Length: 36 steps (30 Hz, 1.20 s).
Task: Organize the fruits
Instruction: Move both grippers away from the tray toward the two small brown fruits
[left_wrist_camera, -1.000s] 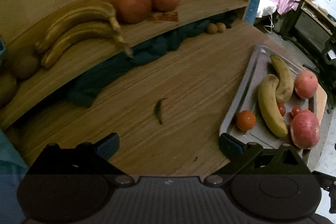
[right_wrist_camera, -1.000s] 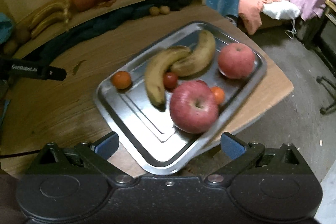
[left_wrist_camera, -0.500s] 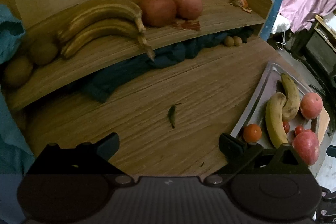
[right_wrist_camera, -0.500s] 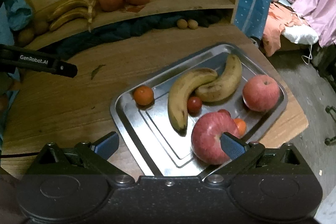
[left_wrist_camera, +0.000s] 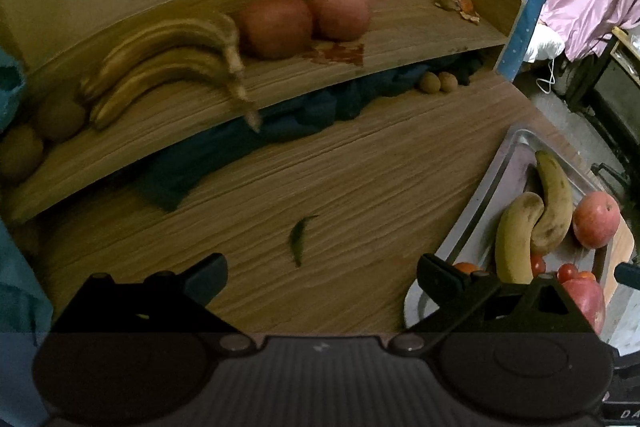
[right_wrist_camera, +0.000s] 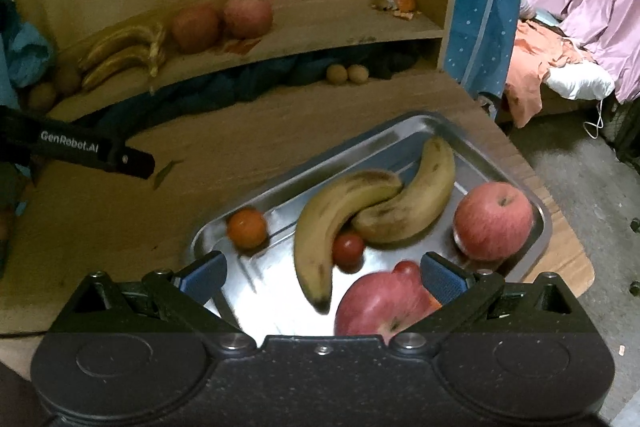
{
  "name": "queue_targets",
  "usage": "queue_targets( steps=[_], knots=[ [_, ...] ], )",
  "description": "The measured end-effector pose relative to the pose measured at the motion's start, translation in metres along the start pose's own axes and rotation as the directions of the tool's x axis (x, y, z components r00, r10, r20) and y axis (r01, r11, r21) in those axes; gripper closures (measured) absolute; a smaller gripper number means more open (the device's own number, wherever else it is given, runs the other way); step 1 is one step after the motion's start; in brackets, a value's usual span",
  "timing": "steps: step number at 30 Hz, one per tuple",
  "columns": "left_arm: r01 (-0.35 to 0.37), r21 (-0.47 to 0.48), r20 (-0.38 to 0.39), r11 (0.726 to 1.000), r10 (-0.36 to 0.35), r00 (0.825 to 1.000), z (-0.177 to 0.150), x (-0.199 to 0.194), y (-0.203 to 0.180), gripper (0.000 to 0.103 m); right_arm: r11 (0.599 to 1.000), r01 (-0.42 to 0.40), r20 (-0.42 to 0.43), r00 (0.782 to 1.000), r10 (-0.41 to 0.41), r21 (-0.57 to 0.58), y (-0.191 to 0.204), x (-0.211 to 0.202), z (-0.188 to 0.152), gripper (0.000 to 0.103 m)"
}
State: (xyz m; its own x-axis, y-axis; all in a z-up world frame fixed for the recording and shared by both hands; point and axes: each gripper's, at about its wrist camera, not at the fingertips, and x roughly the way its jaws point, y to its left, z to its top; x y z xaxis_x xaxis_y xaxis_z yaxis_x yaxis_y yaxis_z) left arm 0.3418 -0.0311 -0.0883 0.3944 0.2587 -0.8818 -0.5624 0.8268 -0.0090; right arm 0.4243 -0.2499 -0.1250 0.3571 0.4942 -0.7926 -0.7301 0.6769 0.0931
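**Two open grippers over a wooden table with a tray of fruit**

The right gripper (right_wrist_camera: 322,277) hangs over the near end of a metal tray (right_wrist_camera: 404,125), its two blue-padded fingers spread wide apart and holding nothing. The tray sits at the right end of a wooden table (right_wrist_camera: 120,227), close to the table's right edge. In the tray lie two bananas (right_wrist_camera: 340,215), curved against each other and touching near the middle. A small orange fruit (right_wrist_camera: 247,233) rests at the tray's left side. A small red tomato (right_wrist_camera: 348,247) sits just beside the nearer banana. A red apple (right_wrist_camera: 494,221) lies at the tray's right side. A larger red apple (right_wrist_camera: 382,305) lies nearest the camera, partly between the right gripper's fingers, with another small red fruit just behind it.

The left gripper (left_wrist_camera: 322,273) is over bare tabletop to the left of the tray, fingers also wide apart and empty. A small green leaf (left_wrist_camera: 299,239) lies on the table ahead of it.

At the far side of the table stands a low wooden shelf (left_wrist_camera: 400,39). On its top sit a bunch of bananas (left_wrist_camera: 168,67), two red apples (left_wrist_camera: 308,17) side by side and touching, brown round fruits at the far left, and orange peel (left_wrist_camera: 458,3) at the right end. Dark cloth (left_wrist_camera: 280,115) fills the space under the shelf, with two small brown fruits (left_wrist_camera: 438,82) beside it.
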Motion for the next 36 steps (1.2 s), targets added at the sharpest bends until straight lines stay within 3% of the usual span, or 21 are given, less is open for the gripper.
queue_targets(
  steps=[11,20,29,36],
  knots=[
    [-0.006,0.014,-0.013,1.0,0.007,1.0,0.036,0.029,-0.045,0.0,1.0,0.007,-0.002,1.0,-0.007,0.01,-0.045,0.019,0.013,0.001],
    [-0.091,0.013,-0.012,0.996,0.091,0.996,0.067,0.057,-0.079,0.0,0.999,-0.044,0.008,0.999,0.044,0.012,-0.083,0.045,0.044,0.001],
    [-0.151,-0.041,-0.026,0.988,0.15,0.988,0.097,0.087,-0.099,0.0,0.988,-0.126,0.05,0.99,0.131,-0.085,-0.108,0.079,0.098,0.001],
    [-0.164,-0.137,-0.073,0.977,0.156,0.985,0.109,0.11,-0.097,0.0,0.963,-0.186,-0.012,0.982,0.188,-0.195,-0.123,0.116,0.132,0.001]
  ],
)
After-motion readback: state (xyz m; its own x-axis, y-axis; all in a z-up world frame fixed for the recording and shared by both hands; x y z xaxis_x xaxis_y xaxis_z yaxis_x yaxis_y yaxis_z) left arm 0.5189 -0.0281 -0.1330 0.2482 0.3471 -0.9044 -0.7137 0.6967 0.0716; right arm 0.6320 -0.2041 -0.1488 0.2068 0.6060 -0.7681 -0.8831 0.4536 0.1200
